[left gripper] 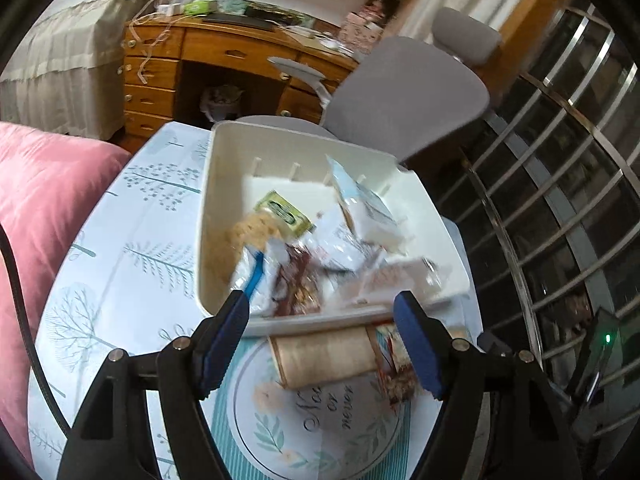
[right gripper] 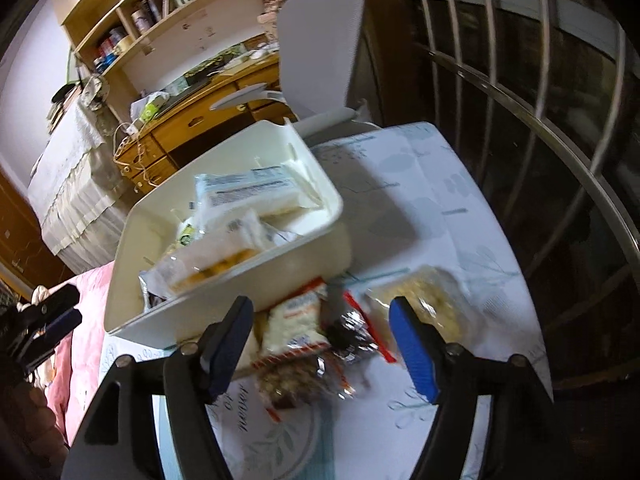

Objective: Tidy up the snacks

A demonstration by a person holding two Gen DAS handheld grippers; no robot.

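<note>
A white plastic bin (left gripper: 218, 200) on the tree-print tablecloth (left gripper: 140, 248) holds several snack packets, among them a green one (left gripper: 286, 214), a white-blue one (left gripper: 360, 200) and a brown one (left gripper: 296, 284). My left gripper (left gripper: 322, 308) hovers open over the bin's near rim. A tan packet (left gripper: 328, 356) lies on the table below it, untouched. My right gripper (right gripper: 320, 312) is open above loose packets beside the bin (right gripper: 280, 276): a white-red one (right gripper: 296, 318), a brown nut one (right gripper: 296, 380), a silvery wrapper (right gripper: 354, 334) and a clear yellowish one (right gripper: 428, 304). Neither gripper holds anything.
A round printed placemat (left gripper: 320, 424) lies under the near packets. A grey office chair (left gripper: 408, 92) stands behind the table, with a wooden desk (left gripper: 160, 68) beyond. Pink bedding (left gripper: 48, 208) borders the left edge. Metal window bars (left gripper: 560, 168) run along the right.
</note>
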